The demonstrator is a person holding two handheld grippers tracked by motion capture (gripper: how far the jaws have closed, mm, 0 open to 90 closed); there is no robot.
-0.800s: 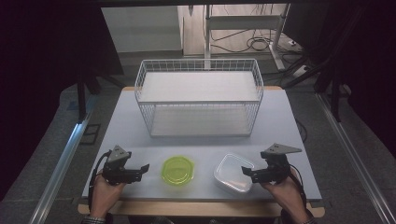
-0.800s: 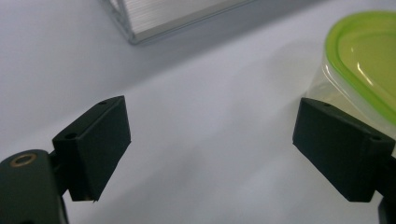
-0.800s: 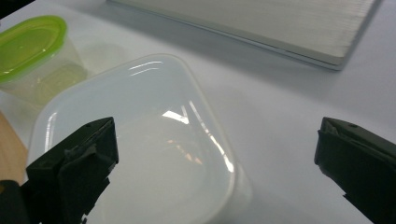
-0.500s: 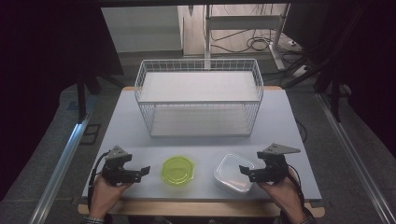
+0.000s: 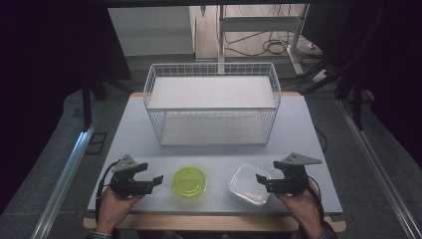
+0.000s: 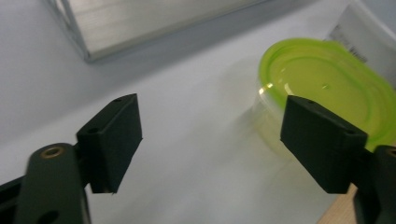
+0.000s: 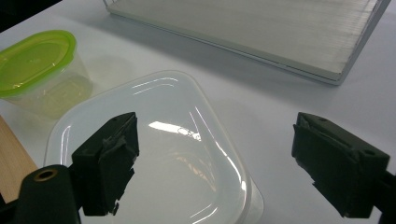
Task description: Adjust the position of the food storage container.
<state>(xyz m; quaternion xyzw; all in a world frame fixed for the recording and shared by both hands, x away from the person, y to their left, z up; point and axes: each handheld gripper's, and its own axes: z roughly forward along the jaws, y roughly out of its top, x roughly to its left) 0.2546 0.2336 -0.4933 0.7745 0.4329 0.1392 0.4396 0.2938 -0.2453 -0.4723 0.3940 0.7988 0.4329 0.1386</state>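
Both hands have crept slightly inward along the near edge since the earlier frames, each closing on its own container.

The green-lidded tub (image 5: 189, 181) stands near the middle of the near edge of the surface (image 5: 124, 129), and the clear lidded box (image 5: 249, 185) lies just beside it toward the near right corner, the two close but apart. The tub is round-cornered with no strong long axis; the box is a rounded rectangle that seems to run slantwise to the near edge.

From the tub outward, the left hand-held gripper (image 5: 155, 180) sits just to its left, jaws spread with nothing between them, aimed across the surface at the tub's side; in the left gripper view one pad (image 6: 322, 142) already overlaps the tub's wall (image 6: 268, 116) in the picture, though I cannot tell whether it touches. The right hand-held gripper (image 5: 261, 181) reaches in from the right over the box's right side, jaws spread wide and pinching nothing, with the lid (image 7: 163, 154) lying below them.

So each container is nearest its own hand. Behind, well apart toward the far edge, stands the white wire basket (image 5: 211, 107).
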